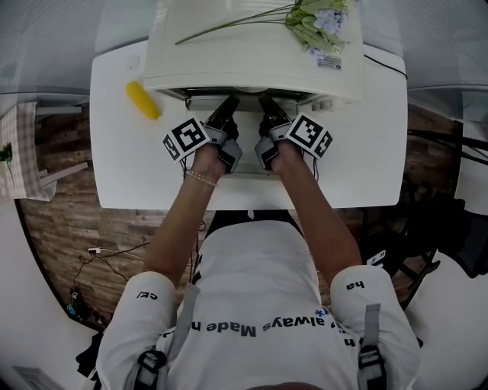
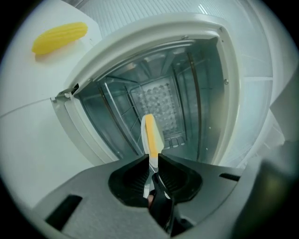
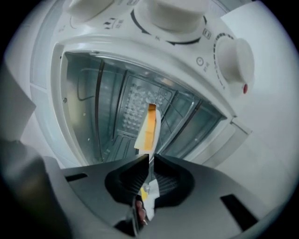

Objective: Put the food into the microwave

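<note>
The microwave (image 1: 252,53) is a smooth cream-white box at the back of the white worktop (image 1: 126,171), with a spray of artificial flowers (image 1: 313,19) lying across its flat top. Its mouth is open. Inside, the cavity is dull grey metal, with ribbed rails along both side walls and a dimpled, perforated panel at the back. Beside the opening sits a round white dial (image 3: 233,58) marked with a red dot.

Both grippers reach side by side into the mouth. The left gripper (image 2: 152,161) has its dark, ridged fingers pressed together on a thin flat slice (image 2: 150,135), white with a yellow band, held on edge and pointing into the cavity. The right gripper (image 3: 149,161) is clamped the same way on a thin white slice with an orange band (image 3: 148,126). I cannot tell whether these are two pieces or one.

From the head view, the left gripper (image 1: 223,122) and the right gripper (image 1: 271,118) sit close together under the front edge of the microwave's top. Both slices hang clear of the walls and rails, with open cavity all round them.

A glossy yellow corn cob (image 1: 142,100), rounded and ridged, lies on the worktop to the left of the microwave, well apart from both grippers.
</note>
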{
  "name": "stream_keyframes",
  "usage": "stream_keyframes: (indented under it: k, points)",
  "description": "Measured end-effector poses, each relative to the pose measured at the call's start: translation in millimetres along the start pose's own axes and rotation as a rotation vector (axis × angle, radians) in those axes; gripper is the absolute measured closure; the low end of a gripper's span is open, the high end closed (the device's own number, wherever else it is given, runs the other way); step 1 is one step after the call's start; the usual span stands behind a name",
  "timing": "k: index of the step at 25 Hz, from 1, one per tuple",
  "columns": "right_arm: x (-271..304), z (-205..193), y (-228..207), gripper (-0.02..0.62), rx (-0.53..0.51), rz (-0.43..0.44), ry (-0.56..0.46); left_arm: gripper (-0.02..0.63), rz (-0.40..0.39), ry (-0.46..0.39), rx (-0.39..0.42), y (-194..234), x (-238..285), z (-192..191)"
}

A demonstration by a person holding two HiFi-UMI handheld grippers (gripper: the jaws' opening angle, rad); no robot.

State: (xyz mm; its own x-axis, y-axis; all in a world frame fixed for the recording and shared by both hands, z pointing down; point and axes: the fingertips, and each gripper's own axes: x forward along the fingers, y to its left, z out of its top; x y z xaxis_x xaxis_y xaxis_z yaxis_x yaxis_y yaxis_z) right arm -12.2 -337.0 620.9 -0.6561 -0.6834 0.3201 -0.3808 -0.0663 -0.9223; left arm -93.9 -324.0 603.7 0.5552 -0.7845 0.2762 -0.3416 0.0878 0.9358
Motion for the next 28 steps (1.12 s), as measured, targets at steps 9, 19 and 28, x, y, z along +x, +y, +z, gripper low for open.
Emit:
stream_keyframes:
  k: [9,19,28]
  points:
    - [-60,15,38,0.567,-0.285,0.027,0.011,0.588,-0.074,0.012,0.285,-61,-44,0]
    - [-128,31,151,0.568,-0.872,0.109,-0.023,0.592,-0.151,-0.060,0.707,-169,-104,-6]
    - [-176,27,234,0.568,-1.137,0.158,-0.100,0.592,-0.202,-0.129,0.890,-246,-142,-13]
